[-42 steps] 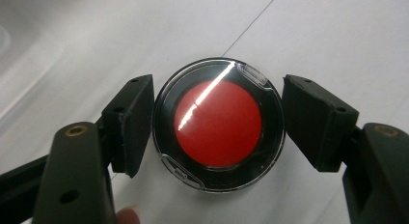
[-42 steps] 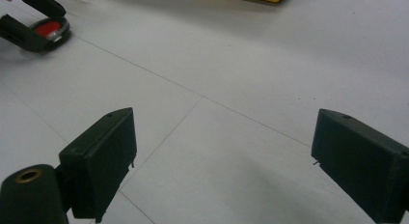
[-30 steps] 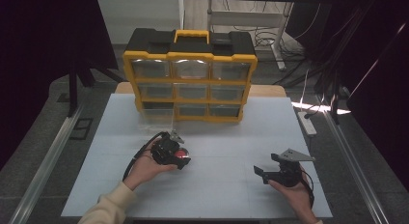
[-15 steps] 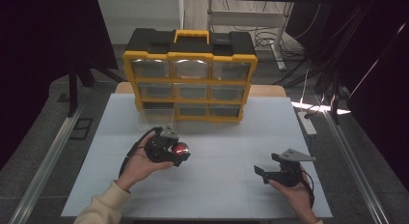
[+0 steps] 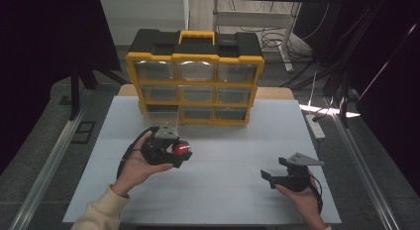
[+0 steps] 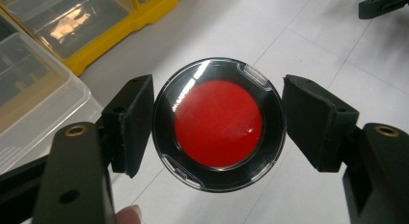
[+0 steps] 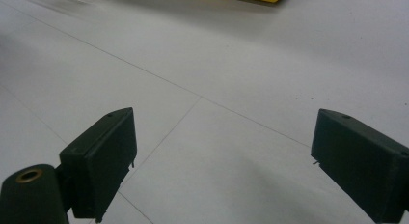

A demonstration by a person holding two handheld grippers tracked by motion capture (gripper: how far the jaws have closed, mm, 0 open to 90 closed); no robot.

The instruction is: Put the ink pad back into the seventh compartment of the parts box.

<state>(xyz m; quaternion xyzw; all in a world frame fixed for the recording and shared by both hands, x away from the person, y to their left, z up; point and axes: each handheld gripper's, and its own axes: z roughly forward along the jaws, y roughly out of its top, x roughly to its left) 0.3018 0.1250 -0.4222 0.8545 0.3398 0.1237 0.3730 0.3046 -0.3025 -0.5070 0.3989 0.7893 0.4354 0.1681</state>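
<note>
A round red disc point(image 6: 218, 123) in a black ring under a clear cover sits between the jaws of my left gripper point(image 6: 217, 137), which is shut on it. In the high view the left gripper point(image 5: 179, 151) holds the red disc point(image 5: 181, 149) a little above the white table point(image 5: 233, 141), in front of the yellow and black drawer organizer point(image 5: 195, 86). My right gripper point(image 5: 274, 169) stays low at the front right, open, with nothing between its jaws. In its own view the right gripper point(image 7: 222, 156) shows bare table between them.
A clear plastic drawer point(image 5: 161, 118) stands pulled out at the organizer's lower left, just behind my left hand; the same clear drawer point(image 6: 34, 93) appears beside the left jaw. A white power strip point(image 5: 315, 125) lies past the table's right edge.
My left gripper has drifted slightly away from me and leftward, toward the organizer, with the red disc still in it. The right gripper has stayed put.
</note>
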